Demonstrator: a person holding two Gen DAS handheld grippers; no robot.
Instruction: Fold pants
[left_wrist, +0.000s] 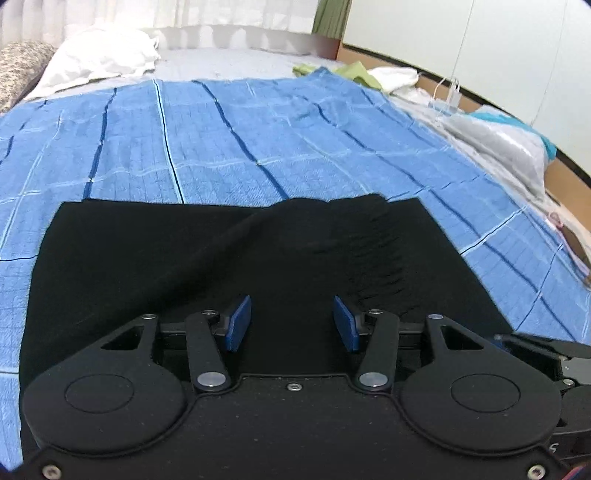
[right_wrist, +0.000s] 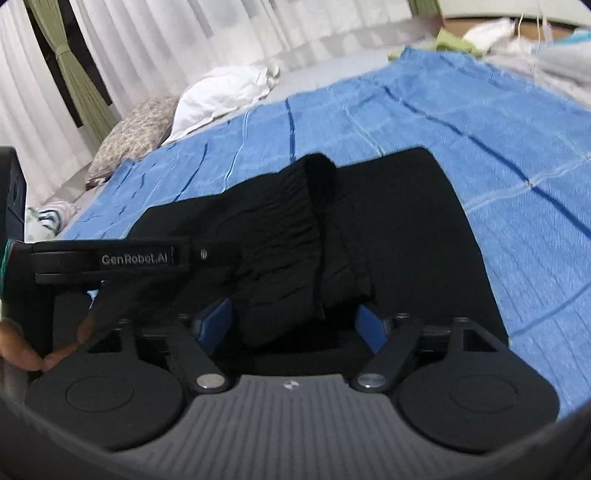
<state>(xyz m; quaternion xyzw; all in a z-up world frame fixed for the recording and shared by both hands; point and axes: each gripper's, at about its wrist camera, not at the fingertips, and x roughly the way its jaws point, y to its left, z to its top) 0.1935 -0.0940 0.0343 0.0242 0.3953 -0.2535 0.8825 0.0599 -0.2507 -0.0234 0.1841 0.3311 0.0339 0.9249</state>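
Bedroom, bed under a blue checked blanket (left_wrist: 258, 122).
White pillow (left_wrist: 99, 55) before sheer white curtains (right_wrist: 166, 44); green drape (right_wrist: 74, 74), possibly tied back.

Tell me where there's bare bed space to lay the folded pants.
Bare blue quilt lies between the black pants and the white pillow, and to their left. The right edge is crowded with plastic-wrapped bundles and green clothes.

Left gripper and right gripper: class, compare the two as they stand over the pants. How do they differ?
1. The left gripper has only flat black pants between its blue pads; the right gripper has a bunched, crinkled fold of the pants hanging into its gap.
2. The left gripper's body is plain black; the right gripper's is ribbed grey.
Shared: both stand open, blue-padded, over the blue blanket.
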